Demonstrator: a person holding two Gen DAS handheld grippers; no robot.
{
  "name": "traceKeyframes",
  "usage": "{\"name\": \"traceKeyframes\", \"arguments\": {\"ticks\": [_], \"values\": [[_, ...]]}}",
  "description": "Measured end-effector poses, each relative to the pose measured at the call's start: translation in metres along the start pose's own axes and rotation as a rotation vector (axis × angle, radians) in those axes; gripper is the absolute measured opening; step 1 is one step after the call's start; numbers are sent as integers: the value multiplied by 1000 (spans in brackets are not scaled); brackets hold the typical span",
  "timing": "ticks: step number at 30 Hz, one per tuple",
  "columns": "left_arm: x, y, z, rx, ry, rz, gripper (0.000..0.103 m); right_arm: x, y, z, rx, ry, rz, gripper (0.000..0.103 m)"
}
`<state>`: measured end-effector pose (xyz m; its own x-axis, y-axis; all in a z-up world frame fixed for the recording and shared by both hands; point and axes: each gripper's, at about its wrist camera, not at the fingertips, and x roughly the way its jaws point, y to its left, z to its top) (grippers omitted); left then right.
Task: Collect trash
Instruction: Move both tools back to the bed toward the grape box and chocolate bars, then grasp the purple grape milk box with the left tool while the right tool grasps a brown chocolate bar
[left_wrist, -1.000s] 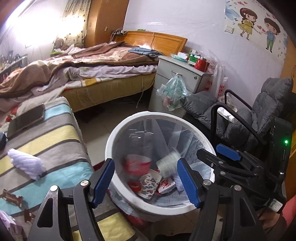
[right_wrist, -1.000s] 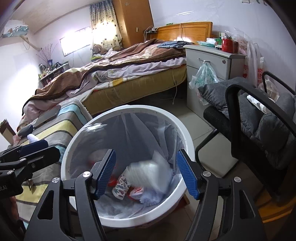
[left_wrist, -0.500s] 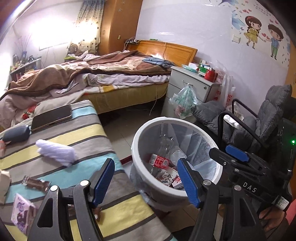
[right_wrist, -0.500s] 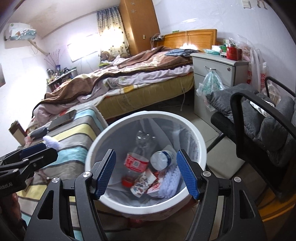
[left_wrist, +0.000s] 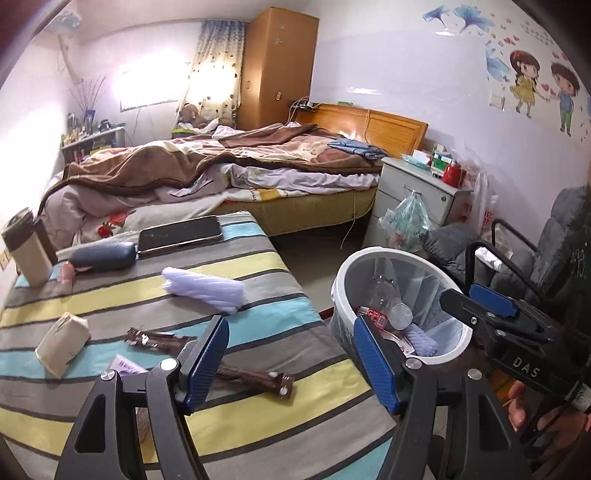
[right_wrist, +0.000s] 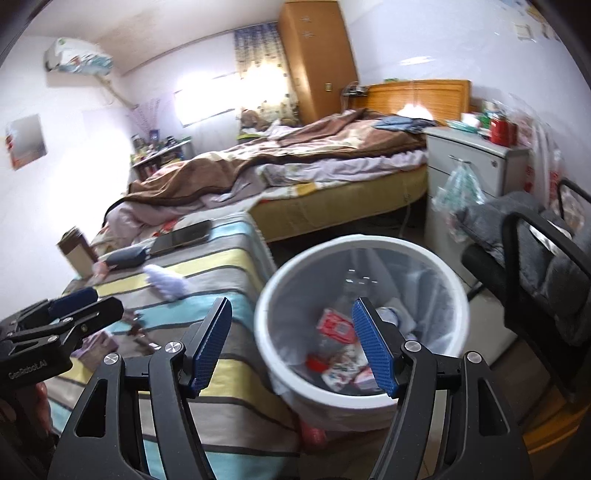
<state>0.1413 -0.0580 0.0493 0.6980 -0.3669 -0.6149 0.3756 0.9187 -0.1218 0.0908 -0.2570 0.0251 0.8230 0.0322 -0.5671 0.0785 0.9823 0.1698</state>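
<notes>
Left gripper (left_wrist: 290, 356): fingers spread wide, holding nothing, above the striped counter (left_wrist: 110, 295); right gripper (right_wrist: 291, 347): fingers spread wide, holding nothing, over the near rim of the white bin (right_wrist: 448, 271). Right gripper body reads "DAS" in the left view; left gripper body reads "GenRobot.AI" in the right view. Bin holds a clear bottle (left_wrist: 384, 291) with a red label; a brown wrapper (left_wrist: 255, 374), white ribbed cup (left_wrist: 205, 290) and beige packet (left_wrist: 62, 338) lie on the counter.
</notes>
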Motion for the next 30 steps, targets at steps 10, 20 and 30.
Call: {"name": "traceKeyframes", "arguments": {"ticks": [10, 20, 30], "values": [[-24, 39, -15, -44, -10, 71, 70, 0, 35, -2, -46, -17, 65, 69], [-41, 85, -35, -92, -6, 156, 70, 11, 75, -11, -122, 20, 151, 69], [-40, 129, -61, -140, 35, 197, 70, 35, 107, -20, -211, 102, 208, 69]]}}
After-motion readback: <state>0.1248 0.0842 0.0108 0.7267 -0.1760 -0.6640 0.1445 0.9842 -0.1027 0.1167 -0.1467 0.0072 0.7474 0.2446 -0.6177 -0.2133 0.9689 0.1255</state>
